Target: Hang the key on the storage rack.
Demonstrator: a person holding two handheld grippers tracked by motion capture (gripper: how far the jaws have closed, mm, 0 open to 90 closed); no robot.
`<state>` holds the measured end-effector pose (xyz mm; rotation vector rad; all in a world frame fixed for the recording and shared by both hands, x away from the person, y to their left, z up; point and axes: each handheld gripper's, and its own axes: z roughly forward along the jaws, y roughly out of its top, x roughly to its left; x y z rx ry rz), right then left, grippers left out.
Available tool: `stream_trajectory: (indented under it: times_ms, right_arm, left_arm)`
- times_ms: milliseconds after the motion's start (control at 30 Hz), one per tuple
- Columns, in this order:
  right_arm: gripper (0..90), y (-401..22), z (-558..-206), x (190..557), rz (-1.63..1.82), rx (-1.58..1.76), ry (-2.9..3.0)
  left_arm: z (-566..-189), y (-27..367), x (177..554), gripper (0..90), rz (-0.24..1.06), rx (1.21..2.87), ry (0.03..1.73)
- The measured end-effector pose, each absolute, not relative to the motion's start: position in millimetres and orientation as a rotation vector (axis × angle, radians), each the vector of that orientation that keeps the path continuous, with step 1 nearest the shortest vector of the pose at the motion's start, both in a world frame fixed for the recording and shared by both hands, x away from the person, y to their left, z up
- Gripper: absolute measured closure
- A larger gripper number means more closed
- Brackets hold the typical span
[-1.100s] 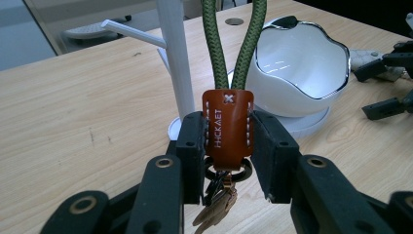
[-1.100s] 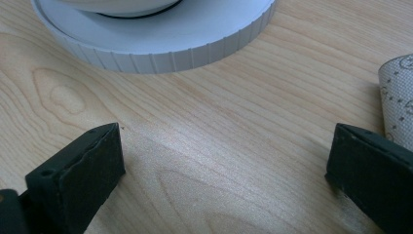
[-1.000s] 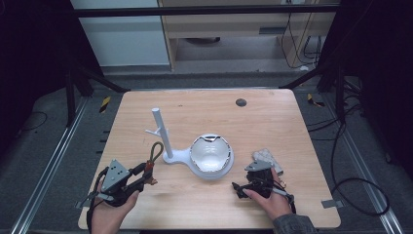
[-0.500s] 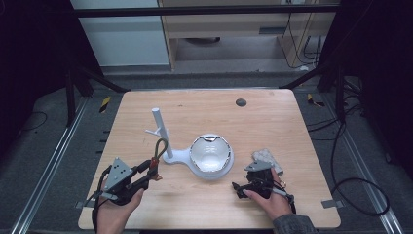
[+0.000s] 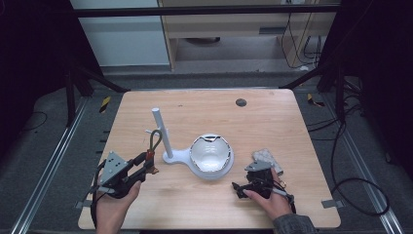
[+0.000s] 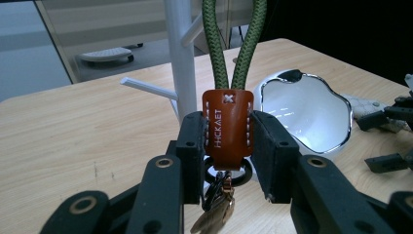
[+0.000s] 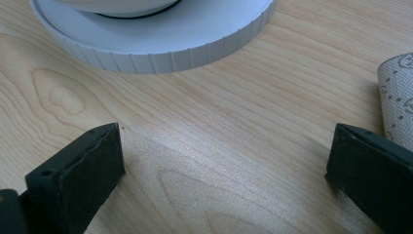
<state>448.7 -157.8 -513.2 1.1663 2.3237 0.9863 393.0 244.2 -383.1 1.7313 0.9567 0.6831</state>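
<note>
Compared with the earlier frames, the left gripper (image 5: 146, 165) is now a little closer to the white stand (image 5: 160, 132), and the green loop is nearer to the post; the right gripper (image 5: 239, 190) is in the same place on the table (image 5: 272, 117).

On the left, the left gripper is clenched on the keychain (image 6: 227, 124): both black pads (image 6: 192, 151) press on the brown leather tab from its two sides. The long axis of the keychain stands almost upright. The green cord loop (image 5: 155, 139) points up and slightly away from the person, just beside the post of the stand. The metal ring and the keys (image 6: 216, 214) hang down under the tab, between the jaws.

In the middle, the stand has a thin side peg (image 6: 146, 87) and a round base with a shiny white bowl (image 5: 209, 153) on it.

On the right, the right gripper lies low on the wood, near the ribbed edge of the base (image 7: 160, 51). Its jaws are wide apart, with only bare table between them. A patterned cloth (image 5: 265, 157) lies just beside it.
</note>
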Motion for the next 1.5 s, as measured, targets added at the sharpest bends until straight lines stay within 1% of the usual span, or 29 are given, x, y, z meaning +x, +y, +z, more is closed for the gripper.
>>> stream_trajectory:
  times_ms: [867,1500]
  right_arm:
    - [0.2,-157.8,-513.2,448.7,0.986,1.166,2.324]
    - [0.2,-157.8,-513.2,448.7,0.986,1.166,2.324]
  left_arm:
    - [-395.9,242.0,418.7,65.7,0.674,1.774,1.02]
    - [-404.3,243.1,429.9,65.6,0.633,1.773,1.064]
